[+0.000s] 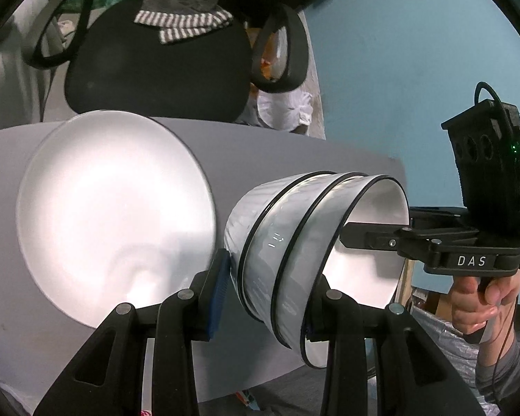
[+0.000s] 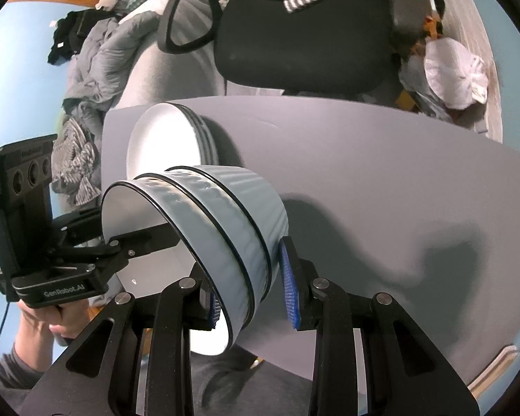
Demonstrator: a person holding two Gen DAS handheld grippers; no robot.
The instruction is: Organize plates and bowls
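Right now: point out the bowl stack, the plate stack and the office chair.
bowl stack (image 1: 260, 242): left wrist view, ribbed outer wall.
plate stack (image 2: 163, 138): right wrist view, top plate's white face.
office chair (image 2: 305, 45): right wrist view, black seat.

The left gripper (image 1: 267, 294) clamps the near wall of the nested bowls (image 1: 294, 242), one pad outside and one inside. The right gripper (image 2: 251, 289) pinches the stack's opposite wall likewise. Both point steeply downward, each held by a hand (image 1: 482, 301).

Between the jaws, pale blue-grey ribbed bowls (image 1: 277, 242) with black rims, white inside; beyond them, white plates (image 1: 114, 215); grey tabletop (image 2: 364, 159).
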